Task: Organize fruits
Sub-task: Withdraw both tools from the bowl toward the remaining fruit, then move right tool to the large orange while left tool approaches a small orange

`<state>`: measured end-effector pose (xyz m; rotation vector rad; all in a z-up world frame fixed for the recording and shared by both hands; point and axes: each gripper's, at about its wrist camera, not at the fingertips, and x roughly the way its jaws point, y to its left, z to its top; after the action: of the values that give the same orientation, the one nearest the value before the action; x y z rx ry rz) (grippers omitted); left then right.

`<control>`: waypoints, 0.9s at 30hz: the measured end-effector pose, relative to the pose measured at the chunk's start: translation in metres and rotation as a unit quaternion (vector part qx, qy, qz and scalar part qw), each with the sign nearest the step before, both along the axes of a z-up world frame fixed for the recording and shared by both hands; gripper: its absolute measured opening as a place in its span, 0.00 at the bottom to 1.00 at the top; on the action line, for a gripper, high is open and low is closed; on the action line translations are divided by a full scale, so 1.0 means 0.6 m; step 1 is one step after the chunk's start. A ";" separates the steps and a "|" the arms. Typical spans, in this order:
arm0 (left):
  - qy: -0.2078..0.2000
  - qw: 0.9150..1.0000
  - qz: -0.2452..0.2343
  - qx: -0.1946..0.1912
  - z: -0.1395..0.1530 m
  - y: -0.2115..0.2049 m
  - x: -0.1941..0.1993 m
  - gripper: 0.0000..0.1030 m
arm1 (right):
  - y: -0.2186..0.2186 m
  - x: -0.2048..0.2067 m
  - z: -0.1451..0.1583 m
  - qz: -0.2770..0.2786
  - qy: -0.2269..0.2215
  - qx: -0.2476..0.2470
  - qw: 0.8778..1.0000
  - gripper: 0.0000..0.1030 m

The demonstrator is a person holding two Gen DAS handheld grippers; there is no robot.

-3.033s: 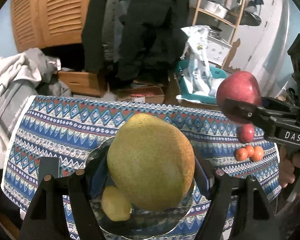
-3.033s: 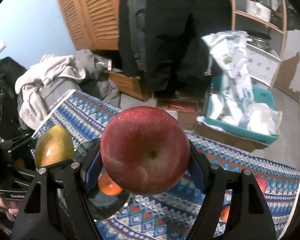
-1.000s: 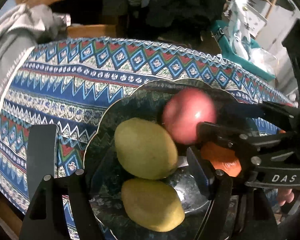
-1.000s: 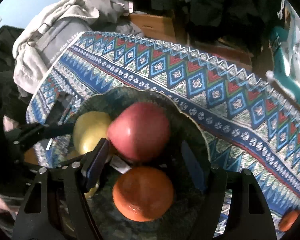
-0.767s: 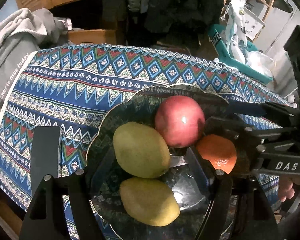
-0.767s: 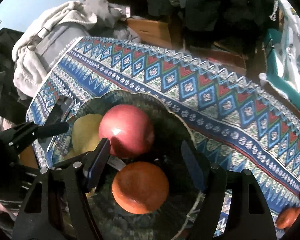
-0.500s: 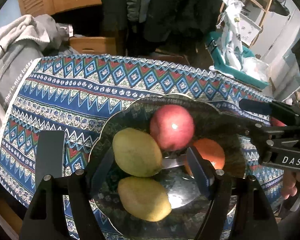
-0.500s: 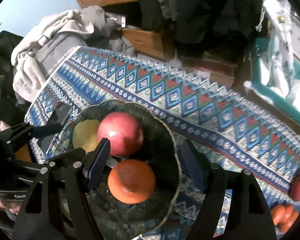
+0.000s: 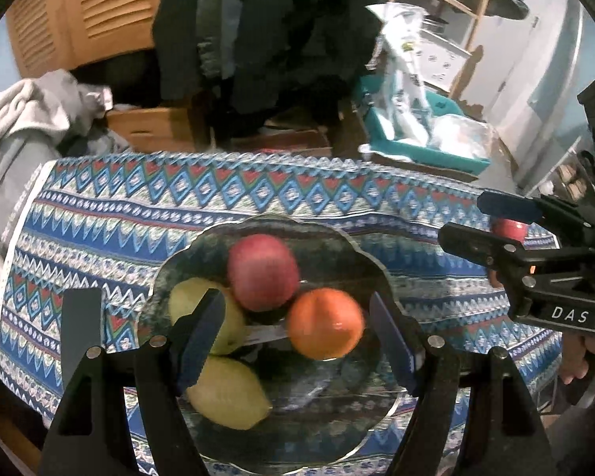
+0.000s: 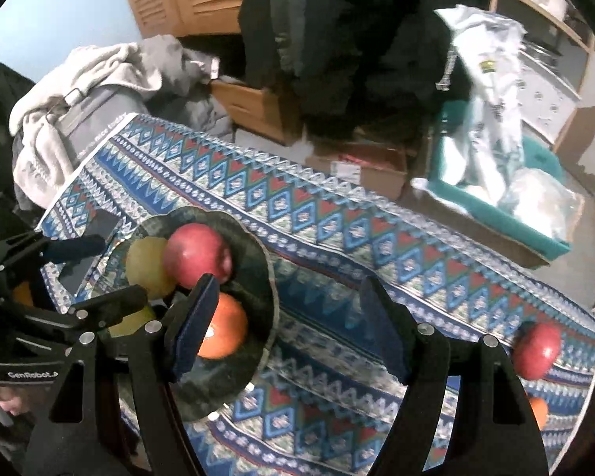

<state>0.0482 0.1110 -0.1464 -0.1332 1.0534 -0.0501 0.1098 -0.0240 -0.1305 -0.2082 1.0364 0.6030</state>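
Note:
A dark glass plate (image 9: 371,258) on the patterned tablecloth holds a red apple (image 9: 263,271), an orange (image 9: 325,323), a green pear (image 9: 196,309) and a yellow fruit (image 9: 228,394). My left gripper (image 9: 293,341) hangs above the plate, open, with nothing between its pads. My right gripper (image 10: 289,317) is open and empty over the cloth, just right of the plate (image 10: 269,273). In its view the apple (image 10: 198,256), orange (image 10: 224,331) and pear (image 10: 146,265) lie in the plate. A second red apple (image 10: 535,351) lies at the table's far right.
A small orange fruit (image 10: 537,410) lies near the right edge. On the cloth left of the plate is a dark flat phone (image 9: 81,329). Beyond the table are clothes on a grey heap (image 10: 83,91), cardboard boxes (image 10: 357,162) and a teal bin (image 9: 428,150).
The pear and the red apple, held three seconds ago, now lie in the plate. Over the last second both grippers have risen and drawn back, the right one shifting to the plate's right.

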 end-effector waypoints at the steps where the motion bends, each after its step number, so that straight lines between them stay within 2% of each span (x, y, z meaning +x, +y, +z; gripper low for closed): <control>1: -0.001 1.000 -0.003 -0.001 0.002 -0.005 0.000 0.75 | -0.010 -0.002 0.003 -0.004 -0.002 -0.001 1.000 0.73; 16: -0.023 0.998 -0.058 0.015 0.043 -0.108 0.000 0.75 | -0.162 -0.029 0.034 -0.061 -0.022 -0.020 0.998 0.73; 27: -0.026 0.995 -0.088 0.035 0.051 -0.178 0.007 0.77 | -0.261 -0.040 0.040 -0.098 -0.034 -0.035 0.994 0.73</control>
<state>0.0527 0.0040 -0.1156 0.0254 1.0106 -0.1748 0.0857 -0.1805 -0.1065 -0.1852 0.9987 0.3799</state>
